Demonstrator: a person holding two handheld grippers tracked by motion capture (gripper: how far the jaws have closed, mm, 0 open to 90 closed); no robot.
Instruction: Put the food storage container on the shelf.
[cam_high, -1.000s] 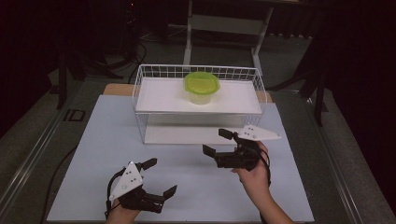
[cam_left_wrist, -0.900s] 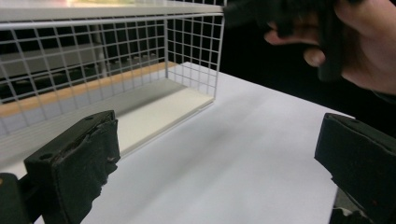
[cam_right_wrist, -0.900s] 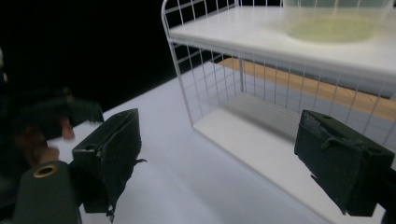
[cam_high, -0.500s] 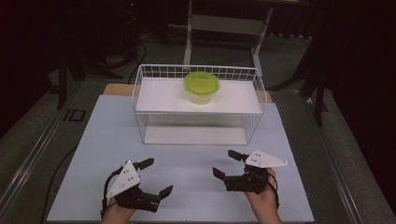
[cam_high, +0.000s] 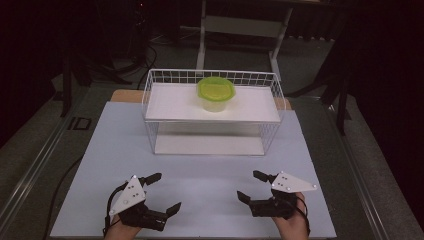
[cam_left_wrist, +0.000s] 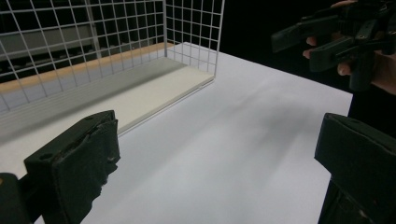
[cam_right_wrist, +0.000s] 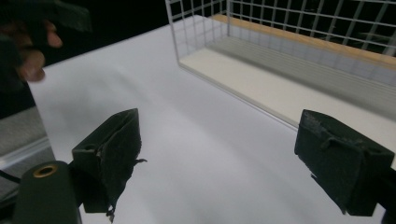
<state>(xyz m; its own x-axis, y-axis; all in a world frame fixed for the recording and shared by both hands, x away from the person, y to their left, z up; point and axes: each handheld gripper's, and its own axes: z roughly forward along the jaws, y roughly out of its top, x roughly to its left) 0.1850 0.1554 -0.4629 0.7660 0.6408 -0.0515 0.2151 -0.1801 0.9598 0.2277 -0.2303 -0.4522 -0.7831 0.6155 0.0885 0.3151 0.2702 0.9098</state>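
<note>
Nothing is in hand: the left tool (cam_high: 161, 195) and right tool (cam_high: 251, 186) rest with jaws spread and empty on the matte white desk (cam_high: 210, 175), well in front of the wire rack (cam_high: 150, 97). On the rack's shelf sits a round translucent container with a green lid (cam_high: 216, 93); any next move would likely call for a forward reach.

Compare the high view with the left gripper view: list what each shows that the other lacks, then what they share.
High view alone: the green-lidded container on the wire rack's upper shelf, the table's wooden far edge behind it, and the left gripper's grey plate.

Left gripper view alone: a close look along the left gripper's own black jaws, wide apart with nothing between them.

Both: the white tabletop, the rack's mesh and bottom board, and the right gripper, open, in the person's hand.
</note>
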